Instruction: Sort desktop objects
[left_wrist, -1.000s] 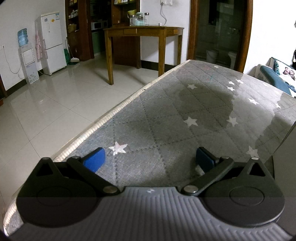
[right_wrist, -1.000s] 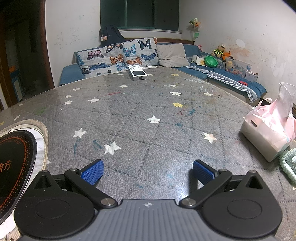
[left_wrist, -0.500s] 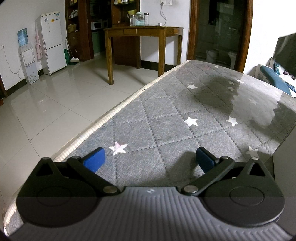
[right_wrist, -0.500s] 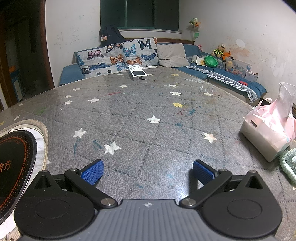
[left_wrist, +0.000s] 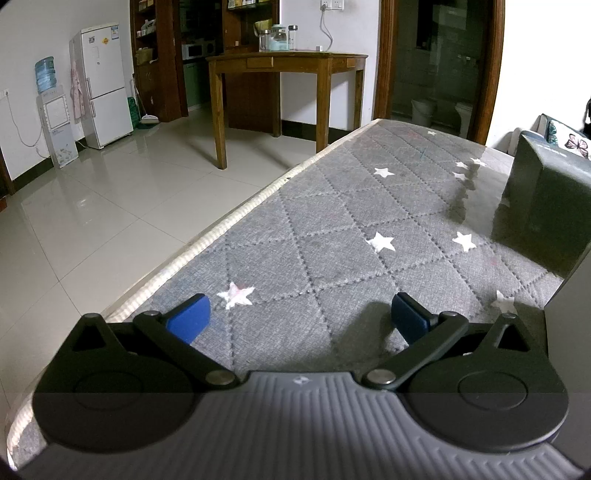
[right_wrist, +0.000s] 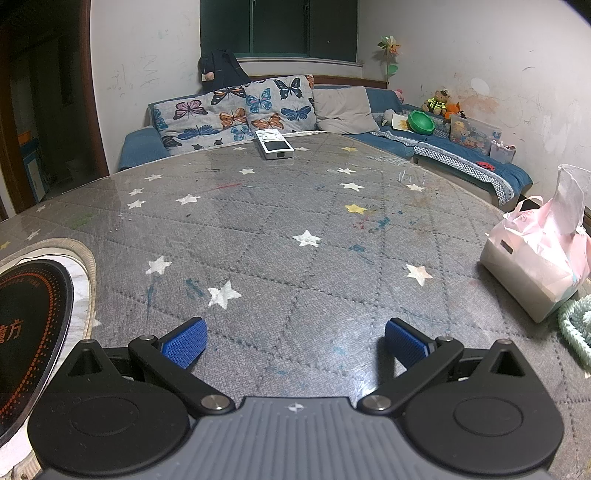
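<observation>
Dark box (left_wrist: 543, 206) newly at left view's edge (one), one remote (right_wrist: 274, 144)

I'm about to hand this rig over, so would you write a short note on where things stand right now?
Left gripper: open, empty, low over the grey star-patterned tabletop near its edge. A dark box-shaped object stands ahead to its right.
Right gripper: open, empty, over the same tabletop.
Things: white remote control at the far edge; pink-and-white tissue pack to the right, mint knitted item beside it; black round plate with orange print to the left.
Done: nothing grasped.
Left: all the sorting.
</observation>
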